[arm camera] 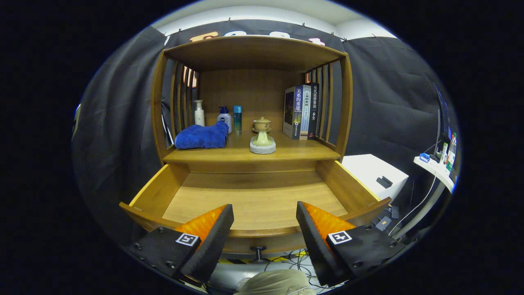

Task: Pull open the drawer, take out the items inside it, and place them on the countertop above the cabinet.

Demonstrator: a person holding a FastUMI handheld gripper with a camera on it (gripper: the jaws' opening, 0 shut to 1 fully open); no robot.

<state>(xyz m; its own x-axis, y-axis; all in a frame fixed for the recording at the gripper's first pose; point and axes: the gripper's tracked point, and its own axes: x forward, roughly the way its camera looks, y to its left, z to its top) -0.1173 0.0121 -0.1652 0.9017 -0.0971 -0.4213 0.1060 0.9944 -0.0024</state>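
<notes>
- Two-finger gripper with orange-backed black pads [265, 223]: jaws spread wide, holding nothing.
- Pulled-out light wooden drawer [262, 205]: just ahead.
- Folded blue towel [201, 136]: beyond, on wooden countertop [286, 153].

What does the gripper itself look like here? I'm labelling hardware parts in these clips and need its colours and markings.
The gripper has two wedge-shaped fingers with thick black foam-like pads on their inner faces and glossy orange ribbed backs. Each finger sits on a flat black mount fastened with small screws. Each mount carries a square black-and-white fiducial marker near the finger's base. No cables on the gripper can be made out.
</notes>
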